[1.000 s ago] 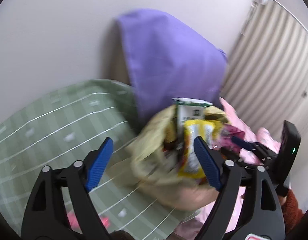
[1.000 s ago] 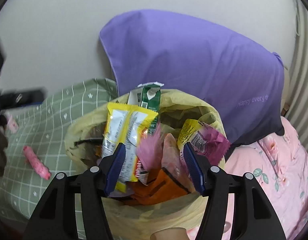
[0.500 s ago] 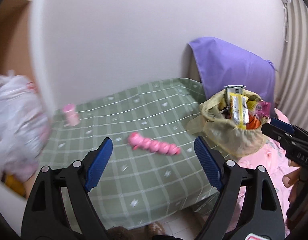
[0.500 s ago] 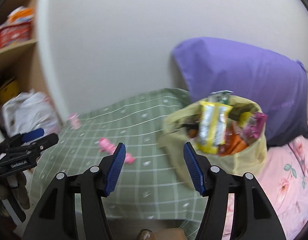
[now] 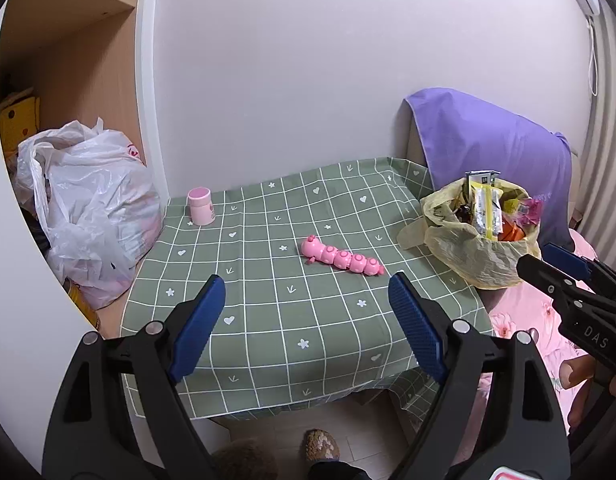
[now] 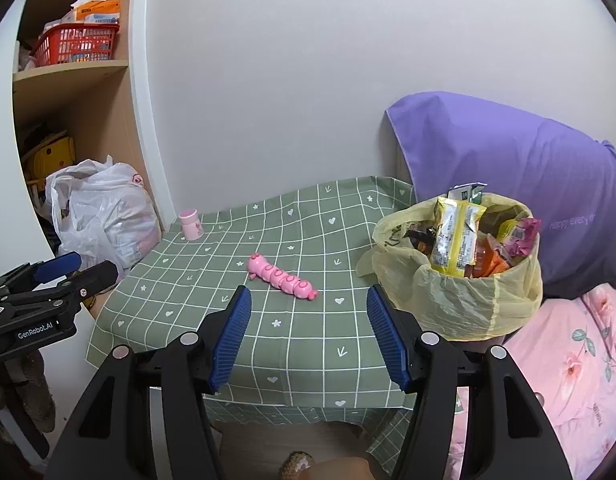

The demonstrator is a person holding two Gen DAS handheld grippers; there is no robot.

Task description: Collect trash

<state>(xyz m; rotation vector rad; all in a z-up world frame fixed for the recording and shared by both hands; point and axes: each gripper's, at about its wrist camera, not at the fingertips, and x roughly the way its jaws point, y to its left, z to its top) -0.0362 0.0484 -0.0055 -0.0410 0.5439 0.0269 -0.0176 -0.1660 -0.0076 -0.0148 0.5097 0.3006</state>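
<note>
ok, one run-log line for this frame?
stage: trash bagged | left gripper: open, empty | right gripper: open, empty | yellow trash bag: full, on table edge | pink caterpillar toy, pink cup: on tablecloth

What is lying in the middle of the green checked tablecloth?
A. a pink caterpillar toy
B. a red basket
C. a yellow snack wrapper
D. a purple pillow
A: the pink caterpillar toy lies alone mid-cloth on the green checked tablecloth, between the pink cup by the wall and the yellow trash bag full of wrappers at the cloth's right edge.
</note>
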